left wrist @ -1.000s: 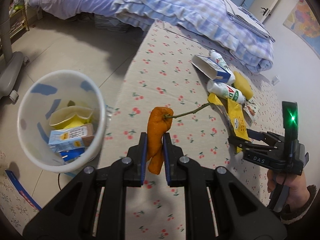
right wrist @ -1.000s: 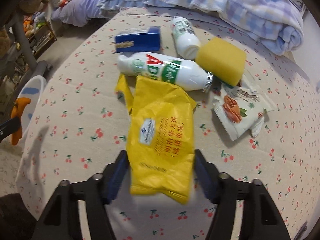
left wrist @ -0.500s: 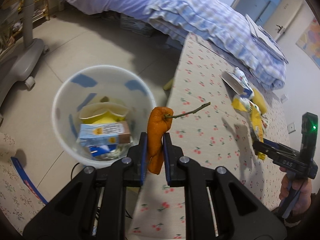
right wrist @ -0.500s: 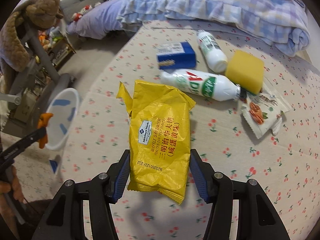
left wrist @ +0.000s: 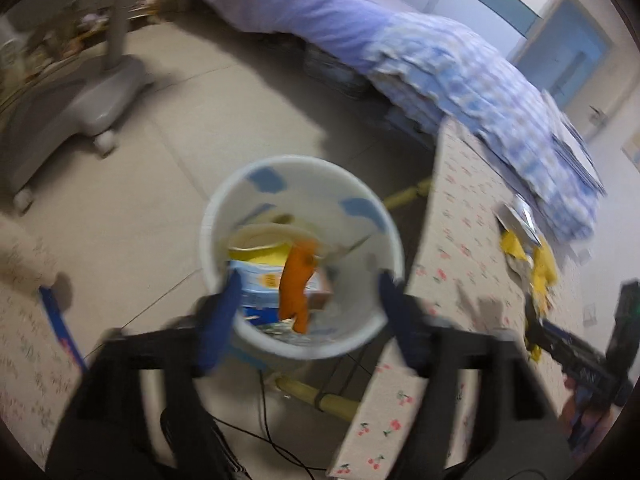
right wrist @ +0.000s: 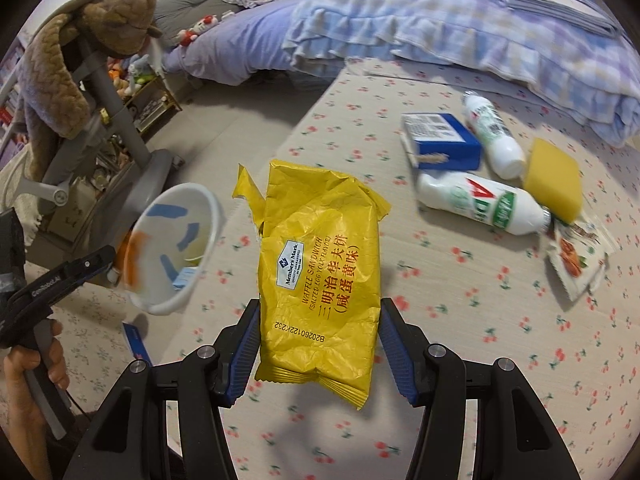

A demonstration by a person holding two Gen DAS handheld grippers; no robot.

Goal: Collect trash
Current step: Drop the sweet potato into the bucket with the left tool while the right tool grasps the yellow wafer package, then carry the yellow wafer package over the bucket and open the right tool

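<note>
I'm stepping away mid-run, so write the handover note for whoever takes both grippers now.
Left gripper: jaws have just been opening, nothing pressed; the orange peel is dropping into the white bin.
Right gripper: shut on the yellow snack bag, lifted off the table.
Done: peel released; cartons already in the bin.
Left: bin the yellow bag, then the two white bottles, blue box, sponge and small wrapper.

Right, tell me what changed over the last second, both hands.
The left tool swung from over the table to above the white bin; its jaws have just been opening, and the orange peel is loose between them, dropping into the bin. The right tool lifted the yellow wrapper off the table, still gripped. The bottles, blue box and sponge stayed put.
</note>
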